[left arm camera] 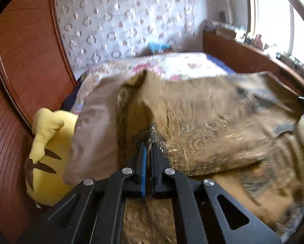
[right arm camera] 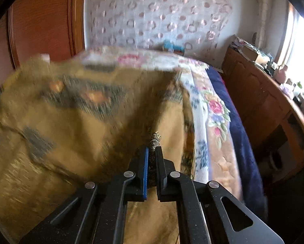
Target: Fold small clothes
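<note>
Plush (left arm camera: 48, 154) in left view only; both grippers (left arm camera: 150, 142) (right arm camera: 152, 148) pinch garment (left arm camera: 213, 126).

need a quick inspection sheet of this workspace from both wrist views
surface: bed with a floral bedspread, blue blanket along its edge
job's things: mustard patterned garment, lifted and blurred, held at two points
clutter: yellow plush toy beside the bed; small blue item at the far end
grippers: left tool shut on a bunch of the garment; right tool shut on another edge of it
cables: nothing seen
surroundings: curtain with ring pattern, wooden cabinet with items on top, bright window, wood panel
</note>
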`<state>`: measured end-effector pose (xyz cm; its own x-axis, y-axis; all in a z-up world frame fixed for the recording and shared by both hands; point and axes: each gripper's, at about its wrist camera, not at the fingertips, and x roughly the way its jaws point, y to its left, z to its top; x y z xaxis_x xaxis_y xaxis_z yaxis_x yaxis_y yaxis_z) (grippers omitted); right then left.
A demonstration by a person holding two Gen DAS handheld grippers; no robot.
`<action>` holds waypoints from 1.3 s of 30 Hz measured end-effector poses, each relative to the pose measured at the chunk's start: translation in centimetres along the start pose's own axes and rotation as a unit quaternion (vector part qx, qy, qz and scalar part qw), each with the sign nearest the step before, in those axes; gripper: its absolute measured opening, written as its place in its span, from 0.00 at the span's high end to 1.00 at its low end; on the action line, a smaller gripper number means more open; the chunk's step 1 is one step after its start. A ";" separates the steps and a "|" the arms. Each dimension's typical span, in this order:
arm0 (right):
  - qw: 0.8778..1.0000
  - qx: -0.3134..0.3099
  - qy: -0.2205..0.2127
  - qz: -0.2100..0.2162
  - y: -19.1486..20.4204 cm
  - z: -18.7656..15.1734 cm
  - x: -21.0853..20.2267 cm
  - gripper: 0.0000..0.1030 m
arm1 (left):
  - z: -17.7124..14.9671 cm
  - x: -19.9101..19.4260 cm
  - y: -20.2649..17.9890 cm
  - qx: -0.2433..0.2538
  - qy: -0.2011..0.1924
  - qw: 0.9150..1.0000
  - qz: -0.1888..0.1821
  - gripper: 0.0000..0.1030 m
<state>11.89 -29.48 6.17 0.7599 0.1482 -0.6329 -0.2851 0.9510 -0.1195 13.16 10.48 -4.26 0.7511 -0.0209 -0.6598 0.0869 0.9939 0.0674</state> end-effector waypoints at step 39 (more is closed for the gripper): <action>0.999 -0.021 0.004 0.050 1.4 -3.2 -7.8 0.60 | -3.4 -4.2 1.5 -0.033 0.006 0.999 -0.022 0.29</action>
<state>3.66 -30.17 8.47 0.7224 0.2388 -0.6490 -0.3828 0.9197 -0.0877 7.91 12.44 -3.99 0.7396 -0.0638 -0.6700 0.0762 0.9970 -0.0109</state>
